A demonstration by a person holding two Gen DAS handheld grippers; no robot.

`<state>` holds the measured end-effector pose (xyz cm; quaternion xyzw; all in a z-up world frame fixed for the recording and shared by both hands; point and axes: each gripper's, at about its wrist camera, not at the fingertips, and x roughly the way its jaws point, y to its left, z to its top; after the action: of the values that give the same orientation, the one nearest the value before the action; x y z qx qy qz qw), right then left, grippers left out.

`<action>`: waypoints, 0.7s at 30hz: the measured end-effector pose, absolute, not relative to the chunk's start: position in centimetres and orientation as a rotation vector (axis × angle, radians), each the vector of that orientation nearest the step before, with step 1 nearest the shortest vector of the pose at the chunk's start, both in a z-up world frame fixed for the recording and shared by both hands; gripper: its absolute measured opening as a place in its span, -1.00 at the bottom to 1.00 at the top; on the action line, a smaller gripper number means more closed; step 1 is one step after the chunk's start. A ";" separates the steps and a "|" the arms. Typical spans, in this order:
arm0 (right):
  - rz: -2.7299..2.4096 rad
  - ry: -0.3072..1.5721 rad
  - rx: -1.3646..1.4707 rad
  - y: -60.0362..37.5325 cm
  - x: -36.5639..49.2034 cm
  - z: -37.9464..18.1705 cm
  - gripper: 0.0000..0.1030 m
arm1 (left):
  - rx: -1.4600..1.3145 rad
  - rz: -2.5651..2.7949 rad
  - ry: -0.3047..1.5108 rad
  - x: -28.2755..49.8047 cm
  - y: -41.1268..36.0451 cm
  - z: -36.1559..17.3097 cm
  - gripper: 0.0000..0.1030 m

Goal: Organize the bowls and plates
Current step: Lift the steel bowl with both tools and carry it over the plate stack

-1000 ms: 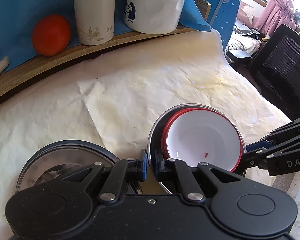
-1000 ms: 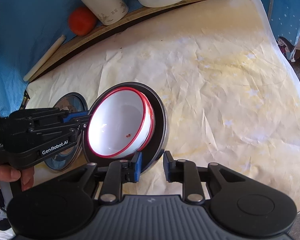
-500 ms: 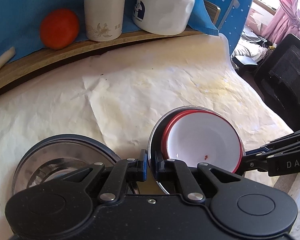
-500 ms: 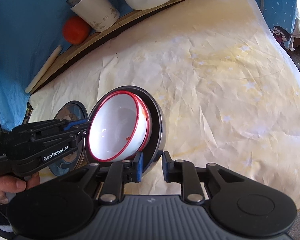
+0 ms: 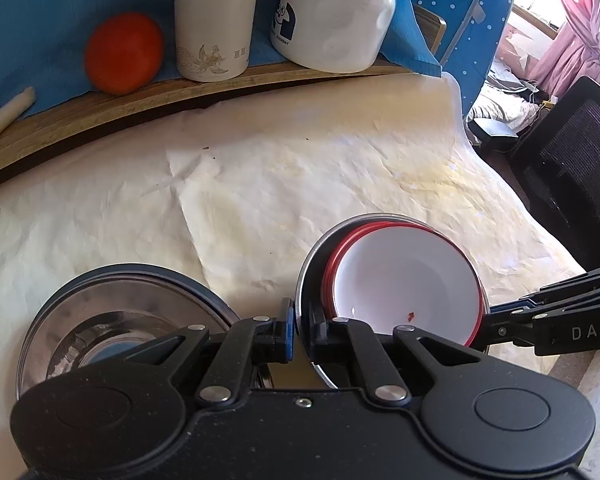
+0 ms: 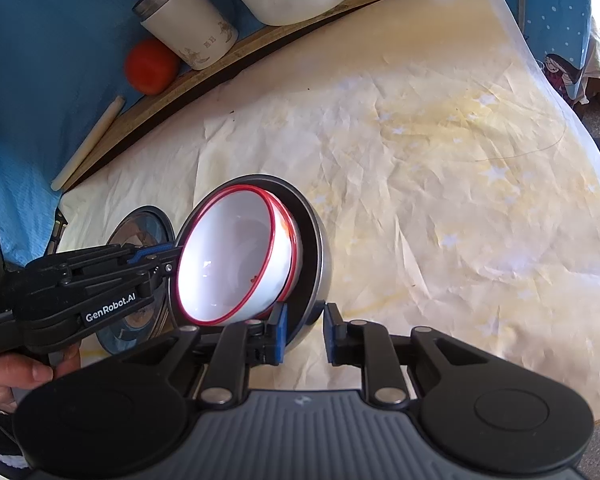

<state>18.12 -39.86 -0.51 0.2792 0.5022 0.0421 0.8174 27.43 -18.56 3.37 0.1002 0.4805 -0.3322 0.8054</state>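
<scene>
On your left a steel plate (image 5: 112,320) lies flat on the crumpled paper (image 5: 300,184), apart from the stack. Just right of it your left gripper (image 5: 299,330) is clenched on the near rim of the metal bowl (image 5: 314,264), which is tilted up off the paper. Nested inside it sit two red-rimmed white bowls (image 5: 404,280), the inner one with a red speck. On the far right your right gripper (image 6: 304,332) pinches the same metal bowl's wall from the opposite side, pads against it
</scene>
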 end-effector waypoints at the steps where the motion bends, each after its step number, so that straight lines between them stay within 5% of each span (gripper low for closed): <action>1: 0.087 1.071 0.598 -39.8 18.1 -0.5 -0.59 | 0.213 -0.708 1.029 27.5 -18.6 3.4 -0.91; 21: 0.061 1.041 0.624 -40.5 17.4 0.4 -0.61 | 0.167 -0.702 1.024 27.3 -18.7 4.2 -0.92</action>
<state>17.37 -40.53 0.40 0.2932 0.4891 0.0287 0.8210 27.29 -18.67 4.20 0.0780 0.4793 -0.3284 0.8102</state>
